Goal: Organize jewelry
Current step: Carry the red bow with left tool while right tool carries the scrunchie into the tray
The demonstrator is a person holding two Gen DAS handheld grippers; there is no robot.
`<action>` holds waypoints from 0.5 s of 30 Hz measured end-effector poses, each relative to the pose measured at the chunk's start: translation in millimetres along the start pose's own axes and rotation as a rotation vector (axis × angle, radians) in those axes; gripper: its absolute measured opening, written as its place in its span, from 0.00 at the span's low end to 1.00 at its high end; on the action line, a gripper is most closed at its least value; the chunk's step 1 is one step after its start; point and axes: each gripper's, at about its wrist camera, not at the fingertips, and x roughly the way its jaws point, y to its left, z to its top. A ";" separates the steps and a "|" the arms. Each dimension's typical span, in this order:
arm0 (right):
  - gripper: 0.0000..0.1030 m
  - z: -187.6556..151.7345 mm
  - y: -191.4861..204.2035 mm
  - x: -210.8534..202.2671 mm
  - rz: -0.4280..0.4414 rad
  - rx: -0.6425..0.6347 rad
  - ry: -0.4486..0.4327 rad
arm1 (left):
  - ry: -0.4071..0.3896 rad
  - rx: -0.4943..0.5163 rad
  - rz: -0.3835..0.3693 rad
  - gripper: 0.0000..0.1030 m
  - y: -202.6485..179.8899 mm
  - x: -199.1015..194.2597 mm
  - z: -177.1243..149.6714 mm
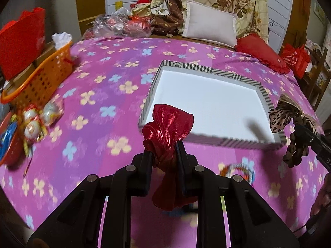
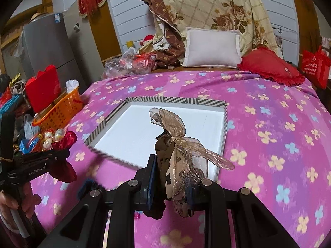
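Note:
My left gripper (image 1: 165, 155) is shut on a shiny red satin hair tie (image 1: 168, 128), held above the pink bedspread just short of the tray's near edge. The same gripper (image 2: 62, 155) shows at the left of the right wrist view with the red hair tie (image 2: 64, 159). My right gripper (image 2: 171, 177) is shut on a leopard-print hair tie with a sheer beige bow (image 2: 182, 153). It appears at the right edge of the left wrist view as the leopard hair tie (image 1: 293, 124). A shallow white tray with a striped rim (image 1: 209, 103) (image 2: 157, 132) lies ahead, nothing in it.
An orange basket (image 1: 41, 78) (image 2: 60, 111) and a pile of shiny ornaments (image 1: 35, 122) sit at the bed's left edge. A colourful beaded bracelet (image 1: 238, 170) lies on the spread near the grippers. Pillows (image 2: 213, 49), a red cushion (image 2: 271, 66) and bags crowd the far end.

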 end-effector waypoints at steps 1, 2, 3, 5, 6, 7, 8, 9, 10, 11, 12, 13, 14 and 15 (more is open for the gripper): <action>0.23 4.8 -1.6 7.6 -0.001 0.002 0.007 | 0.005 0.007 -0.003 0.20 0.5 6.8 7.6; 0.23 7.1 -2.4 12.3 -0.002 0.004 0.012 | 0.007 0.010 -0.005 0.20 0.5 11.1 12.1; 0.23 9.1 -3.3 17.6 -0.001 0.007 0.016 | 0.010 0.014 -0.005 0.20 0.2 16.2 17.1; 0.23 13.8 -5.9 30.5 0.000 0.013 0.023 | 0.020 0.013 -0.016 0.20 1.0 28.7 28.6; 0.23 15.5 -6.6 35.2 -0.002 0.013 0.026 | 0.028 0.008 -0.026 0.20 2.0 35.9 34.4; 0.23 17.6 -8.0 40.7 -0.004 0.013 0.028 | 0.034 0.005 -0.030 0.20 3.1 41.3 39.0; 0.23 19.9 -9.5 46.8 -0.005 0.016 0.029 | 0.036 0.002 -0.031 0.20 3.2 46.3 43.1; 0.23 21.9 -11.6 53.6 -0.002 0.025 0.035 | 0.037 0.001 -0.030 0.20 2.8 51.3 47.3; 0.23 22.7 -12.8 57.2 0.001 0.031 0.039 | 0.037 0.000 -0.028 0.20 2.4 56.1 51.7; 0.23 23.4 -14.6 64.0 0.005 0.040 0.048 | 0.039 -0.003 -0.026 0.20 2.3 60.8 55.2; 0.23 23.6 -16.0 70.9 0.005 0.043 0.059 | 0.043 -0.005 -0.024 0.20 2.0 66.2 59.0; 0.23 23.5 -16.9 77.2 0.000 0.042 0.069 | 0.048 -0.004 -0.022 0.20 1.6 71.4 61.8; 0.23 23.1 -17.2 83.2 -0.005 0.037 0.081 | 0.057 -0.001 -0.016 0.20 1.2 78.2 64.0; 0.23 22.7 -18.3 87.1 -0.007 0.034 0.090 | 0.066 0.001 -0.008 0.20 1.3 83.9 65.3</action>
